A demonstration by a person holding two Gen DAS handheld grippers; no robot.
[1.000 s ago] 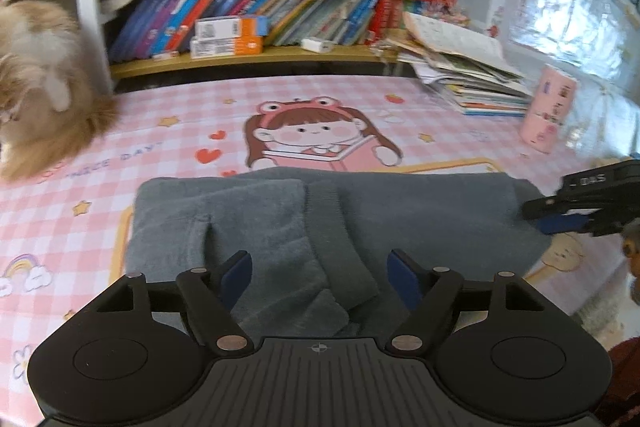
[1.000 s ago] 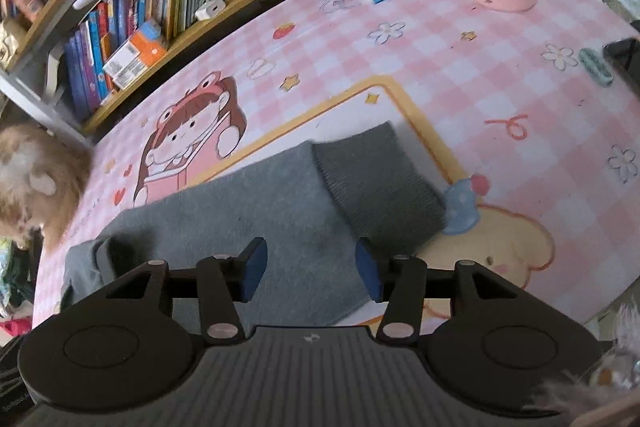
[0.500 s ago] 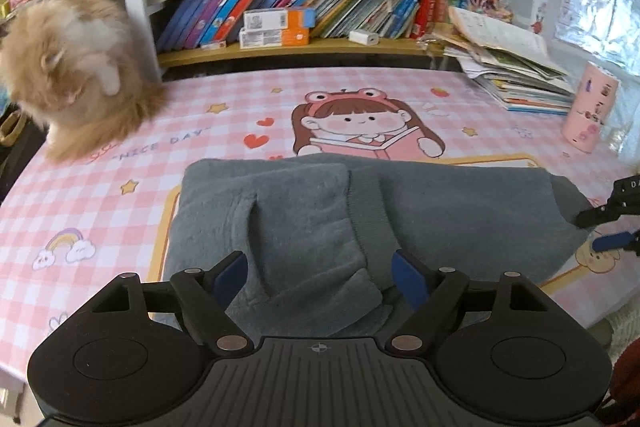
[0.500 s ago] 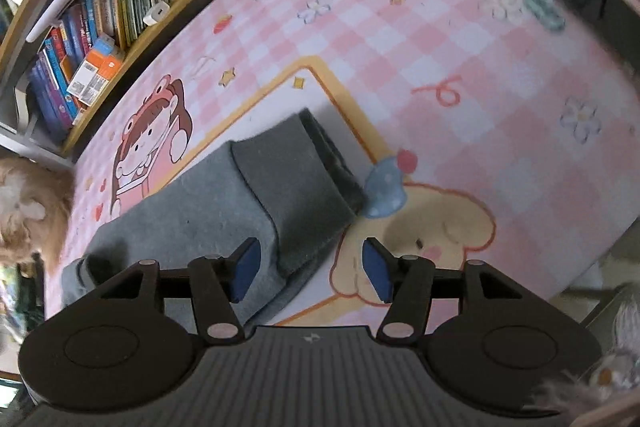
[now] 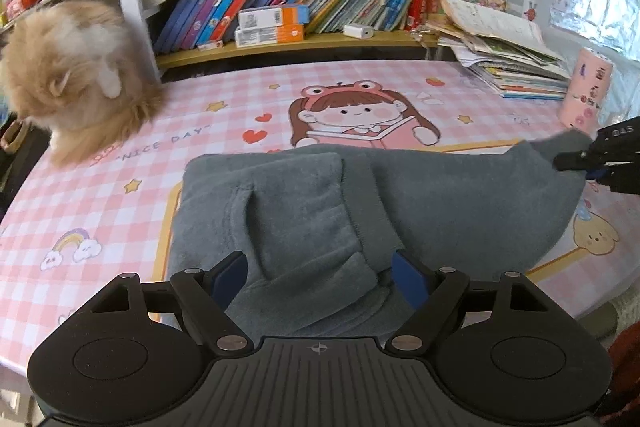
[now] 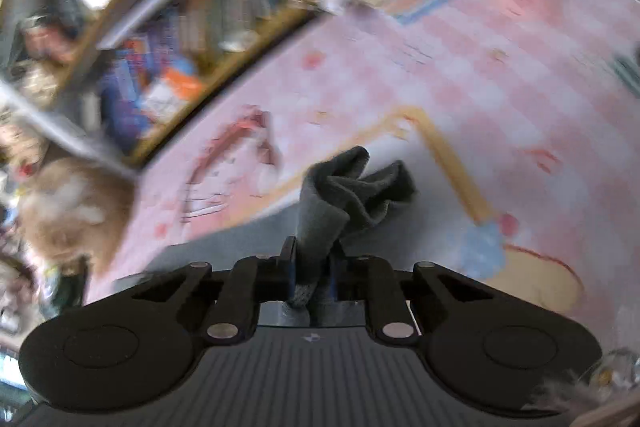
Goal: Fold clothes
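Only the right wrist view, badly blurred, shows the right gripper (image 6: 314,267) pinched tight on a bunched end of the grey garment (image 6: 344,195), centre frame. The left view shows the rest: the garment (image 5: 360,203) spread across the pink checked tablecloth (image 5: 100,203), its right end lifted at the frame's right edge. The left gripper (image 5: 320,273) hangs wide apart above the near edge, holding nothing. A fluffy cat (image 5: 76,75) sits upper left, below bookshelves (image 5: 304,39).
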